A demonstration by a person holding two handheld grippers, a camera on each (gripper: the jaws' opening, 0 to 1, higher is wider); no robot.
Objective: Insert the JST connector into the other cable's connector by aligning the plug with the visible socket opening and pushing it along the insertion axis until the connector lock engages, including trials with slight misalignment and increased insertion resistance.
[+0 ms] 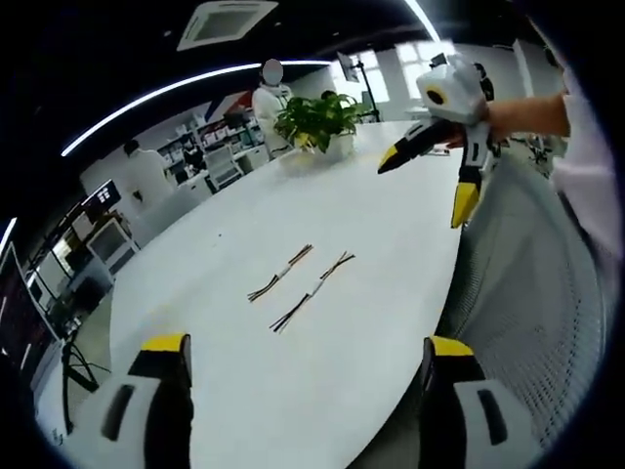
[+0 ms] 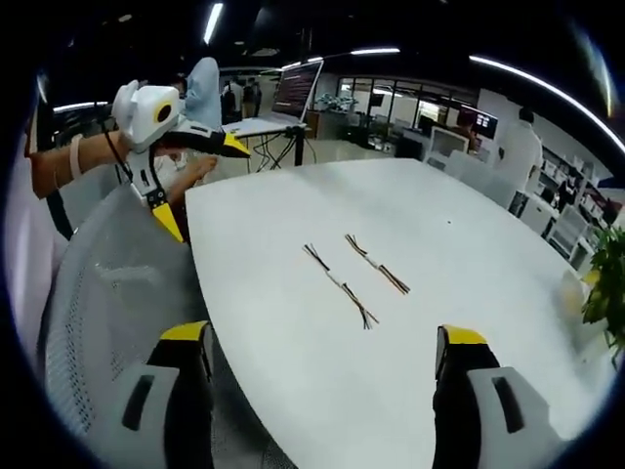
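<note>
Two short cables with thin coloured wires and small white connectors lie side by side, apart, in the middle of the white table [image 1: 371, 195]. One cable [image 1: 281, 273] is the farther in the left gripper view and the other cable [image 1: 312, 291] the nearer; in the right gripper view the same pair appears as one cable [image 2: 339, 283] and its neighbour [image 2: 376, 264]. My left gripper [image 1: 308, 357] stands open well short of them, holding nothing. My right gripper [image 2: 322, 342] is also open and empty. Each shows in the other's view, held above the table edge: right gripper [image 1: 426, 186], left gripper [image 2: 205, 186].
A grey mesh chair [image 1: 527, 283] stands at the table edge between the two grippers, chair [image 2: 107, 283]. A potted plant [image 1: 317, 122] sits at the far end, plant [image 2: 605, 283]. A person in white [image 1: 269, 98] stands behind it. A screen [image 2: 298, 93] stands beyond the table.
</note>
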